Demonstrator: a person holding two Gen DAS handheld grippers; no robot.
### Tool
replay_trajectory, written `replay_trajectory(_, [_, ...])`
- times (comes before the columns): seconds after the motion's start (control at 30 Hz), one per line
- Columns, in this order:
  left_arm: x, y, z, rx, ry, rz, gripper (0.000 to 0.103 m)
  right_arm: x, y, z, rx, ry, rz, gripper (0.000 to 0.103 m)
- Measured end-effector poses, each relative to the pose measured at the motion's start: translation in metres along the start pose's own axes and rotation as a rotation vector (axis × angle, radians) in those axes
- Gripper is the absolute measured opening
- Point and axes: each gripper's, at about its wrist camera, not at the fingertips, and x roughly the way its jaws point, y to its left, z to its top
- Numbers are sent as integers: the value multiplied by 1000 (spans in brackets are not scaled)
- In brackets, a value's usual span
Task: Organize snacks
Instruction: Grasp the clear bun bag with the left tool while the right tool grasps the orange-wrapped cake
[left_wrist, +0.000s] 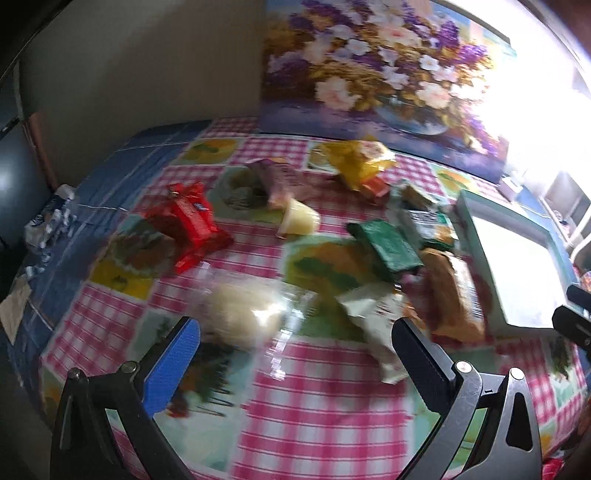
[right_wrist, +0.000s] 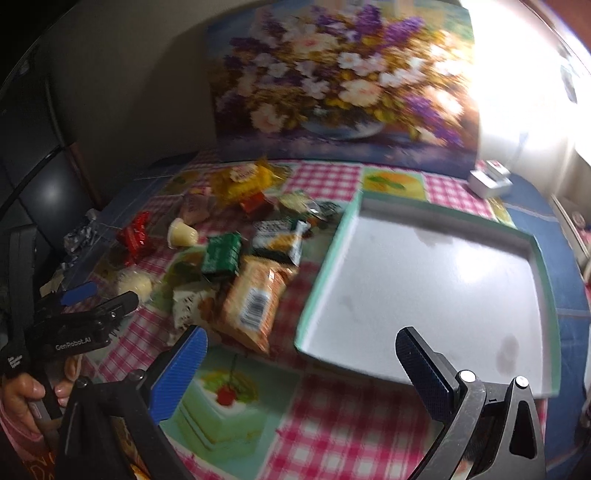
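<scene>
Two wrist views cover one table under a pink checked cloth (left_wrist: 325, 417), and each shows what the other lacks. Only the right wrist view shows the whole shallow white tray with a mint-green rim (right_wrist: 546, 280), the person's hand (right_wrist: 26, 402) on the left tool's handle, and the left gripper (right_wrist: 103, 295) from the side, level and aimed at the snack pile. The left wrist view catches just the tray's near corner.

The left gripper (left_wrist: 295, 339) hovers with jaws wide apart, holding nothing, over a clear-wrapped pale round bun (left_wrist: 243, 314). The right gripper (right_wrist: 301, 347) is likewise wide open and empty, above the tray's near-left corner.

An orange wafer packet with a barcode (right_wrist: 255, 299) lies beside the tray, long axis running away from the camera, towards a dark green square packet (right_wrist: 221, 254).
</scene>
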Motion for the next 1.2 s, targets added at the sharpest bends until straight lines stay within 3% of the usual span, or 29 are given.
replay_trajectory(0.3, [28, 24, 4, -28, 61, 31, 103, 38, 41, 20, -166, 9, 63, 103])
replay_trajectory(0.47, [40, 30, 5, -30, 78, 32, 103, 43, 63, 19, -310, -75, -92, 103])
replay_trajectory(0.53, [44, 30, 7, -19, 85, 33, 103, 47, 62, 23, -286, -64, -41, 103])
replay_trajectory(0.6, [49, 30, 9, -5, 98, 27, 103, 56, 57, 28, -225, 4, 40, 103])
replay_trajectory(0.73, [62, 33, 10, 2, 127, 32, 103, 76, 51, 29, -158, 81, 56, 102])
replay_trajectory(0.87, [74, 38, 9, 9, 155, 41, 103, 90, 47, 25, -126, 131, 83, 83])
replay_trajectory(0.97, [79, 40, 9, 1, 162, 21, 103, 97, 46, 22, -118, 150, 74, 80])
replay_trajectory(1.1, [80, 40, 9, 10, 149, 24, 103, 106, 41, 18, -93, 184, 76, 63])
replay_trajectory(1.2, [79, 39, 9, 10, 142, 15, 101, 109, 38, 16, -69, 201, 101, 56])
